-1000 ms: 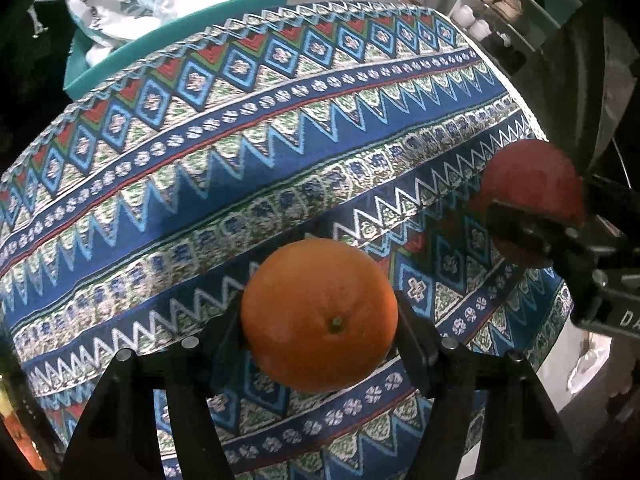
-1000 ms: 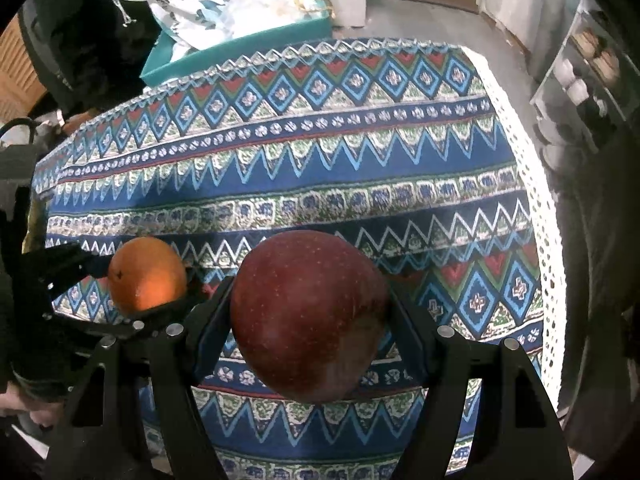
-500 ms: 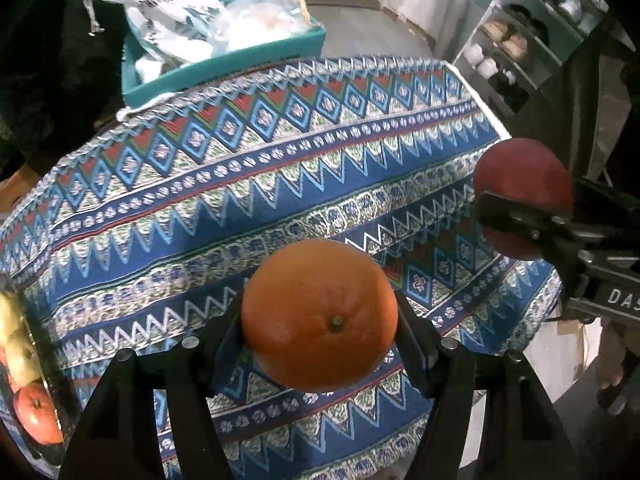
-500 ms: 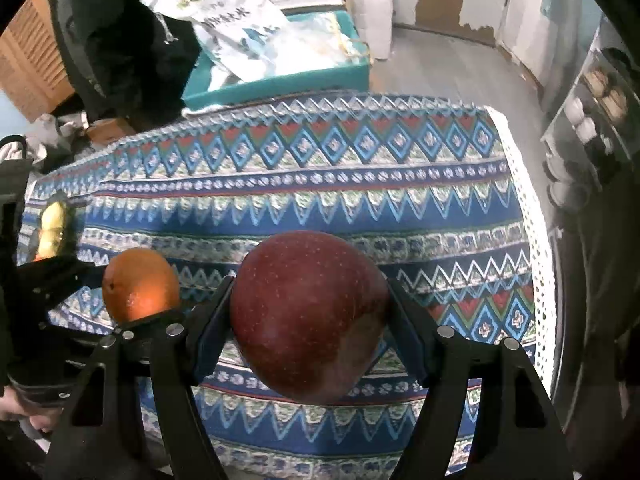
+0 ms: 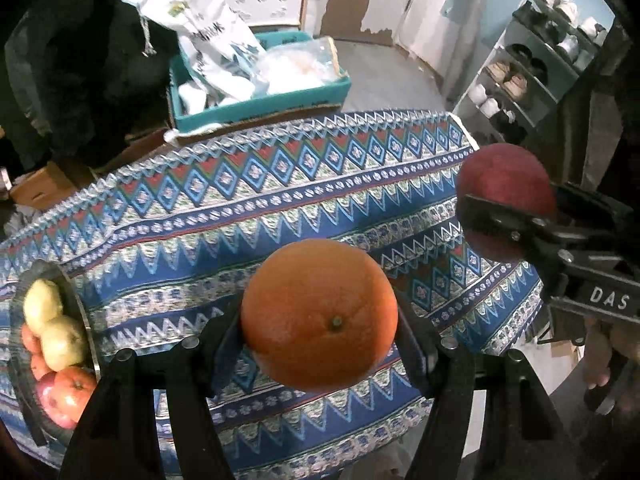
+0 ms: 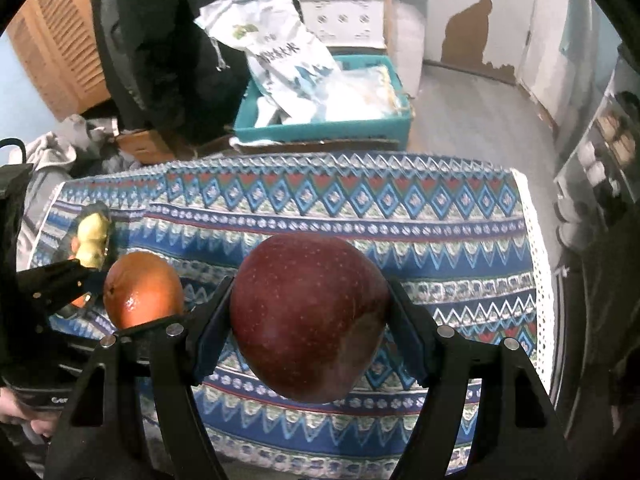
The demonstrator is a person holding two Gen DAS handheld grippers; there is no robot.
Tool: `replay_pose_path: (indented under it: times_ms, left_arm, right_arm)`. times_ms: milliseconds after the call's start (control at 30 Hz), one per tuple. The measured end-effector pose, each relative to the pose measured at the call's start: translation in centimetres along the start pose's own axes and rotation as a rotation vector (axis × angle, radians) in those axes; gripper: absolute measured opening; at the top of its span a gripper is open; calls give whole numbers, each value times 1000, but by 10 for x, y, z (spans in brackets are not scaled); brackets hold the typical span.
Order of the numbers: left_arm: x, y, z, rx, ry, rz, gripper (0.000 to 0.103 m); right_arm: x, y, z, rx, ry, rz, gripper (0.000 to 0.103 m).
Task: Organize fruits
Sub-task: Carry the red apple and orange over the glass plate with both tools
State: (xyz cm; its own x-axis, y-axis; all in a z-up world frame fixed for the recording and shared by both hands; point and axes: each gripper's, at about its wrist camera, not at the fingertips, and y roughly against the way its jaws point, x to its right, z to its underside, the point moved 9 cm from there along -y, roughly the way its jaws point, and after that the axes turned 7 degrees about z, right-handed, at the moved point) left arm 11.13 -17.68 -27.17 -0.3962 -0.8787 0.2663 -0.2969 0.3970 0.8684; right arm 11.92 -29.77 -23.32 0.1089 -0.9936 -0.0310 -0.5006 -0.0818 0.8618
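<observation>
left gripper (image 5: 320,320) clamped on orange (image 5: 319,314), above cloth (image 5: 280,208) | right gripper (image 6: 310,326) clamped on apple (image 6: 310,316), alongside | risk: round fruit slipping, rolling off cloth; knocking fruit in bowl (image 5: 90,320) at cloth's left end

Woven cloth tablecloth (image 5: 248,216), dimpled glossy orange (image 5: 320,316), smooth speckled apple (image 6: 308,316).

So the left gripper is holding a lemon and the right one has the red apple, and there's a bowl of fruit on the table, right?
Not quite. The left gripper holds an orange, not a lemon; the left wrist view shows it. The right gripper does hold the red apple, and the bowl of fruit sits on the table.
</observation>
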Motion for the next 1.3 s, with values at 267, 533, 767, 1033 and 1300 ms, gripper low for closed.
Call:
replay_pose_path:
  times_ms: [267, 533, 767, 1033, 1300]
  left_arm:
    - [-17, 34, 3, 54, 3, -12, 69]
    - [-44, 66, 10, 101, 37, -30, 69]
    - [-69, 85, 18, 124, 84, -39, 69]
    - [-103, 102, 26, 150, 141, -52, 69]
    - [-145, 116, 40, 168, 218, -61, 69]
  right_arm:
    - [-39, 12, -17, 32, 43, -36, 73]
    - [-88, 30, -31, 69, 115, -75, 73]
    - [-131, 44, -42, 96, 168, -114, 73]
    - [-172, 43, -49, 97, 212, -149, 73]
    - [-217, 31, -54, 76, 240, -198, 73]
